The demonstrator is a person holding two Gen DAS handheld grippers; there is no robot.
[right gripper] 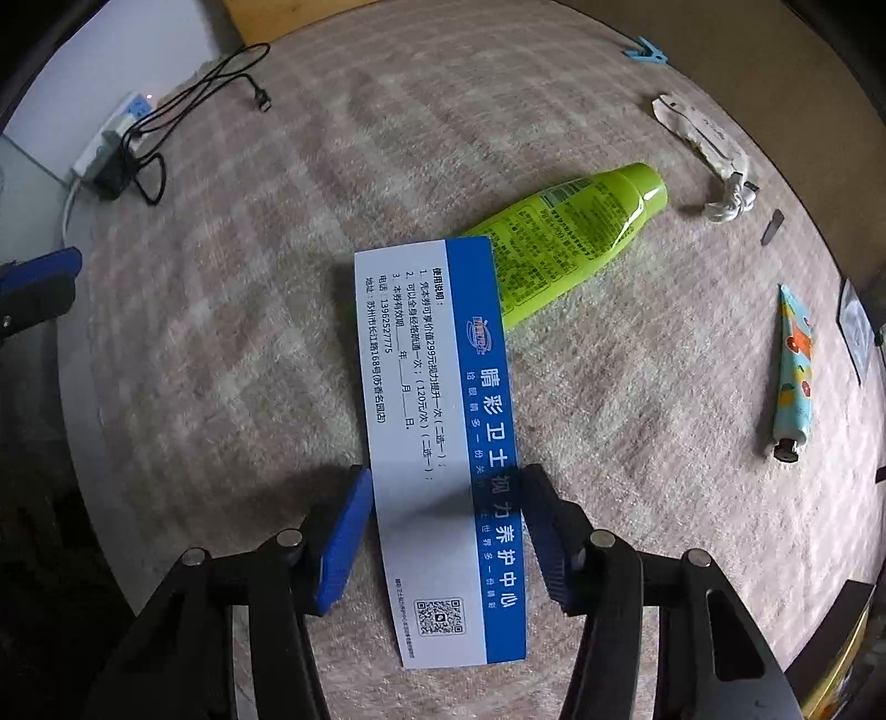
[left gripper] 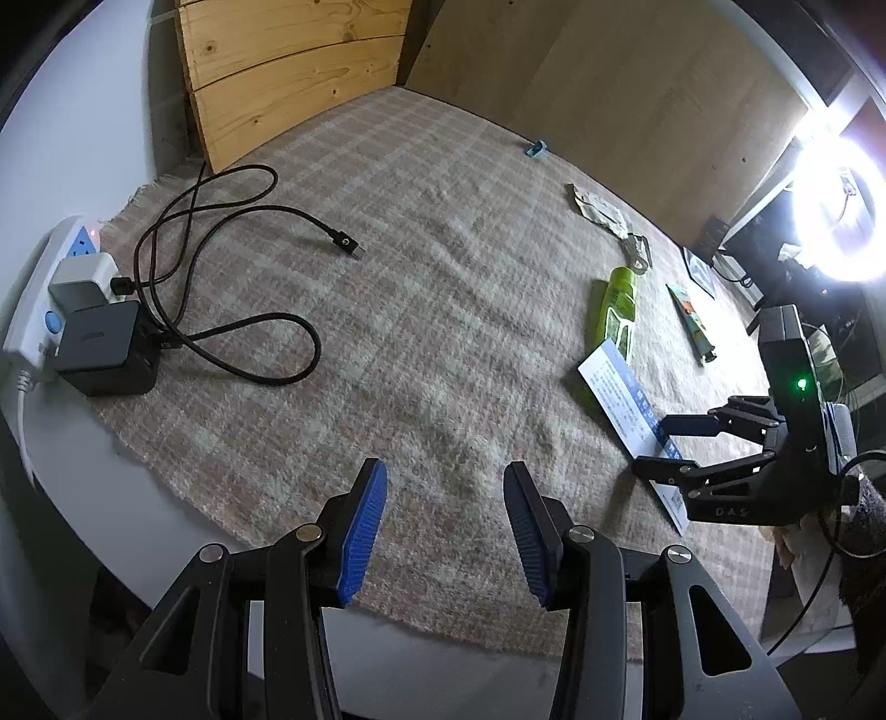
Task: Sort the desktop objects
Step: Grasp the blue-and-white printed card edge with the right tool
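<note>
Right gripper point(right gripper: 446, 531): pointed down at the table point(left gripper: 72, 471), fingers point(right gripper: 343, 540) spread either side of a card point(right gripper: 437, 421) (white with a blue band and printed text); the card lies flat on a checked cloth point(right gripper: 277, 277) and runs lengthwise between the fingers and well beyond their tips. Whether the pads press its edges cannot be told; the left pad sits at the card's edge, the right one overlaps the blue band. Beyond the card's far end, touching or just under its corner: a green bottle point(right gripper: 576, 238), lying on its side. Right of the fingers, well apart: a small patterned tube point(right gripper: 794, 371), cap toward the gripper. Farther off, past the bottle: a crumpled white wrapper point(right gripper: 703, 138) and a blue clip point(right gripper: 645, 52). Left gripper point(left gripper: 446, 531): fingers spread, nothing between them, tips over bare cloth near its front edge. Far left of those fingers: a white power strip point(left gripper: 33, 299) with two chargers, one white point(left gripper: 77, 282) and one black point(left gripper: 105, 349), and a black cable point(left gripper: 232, 266) looped across the cloth.
</note>
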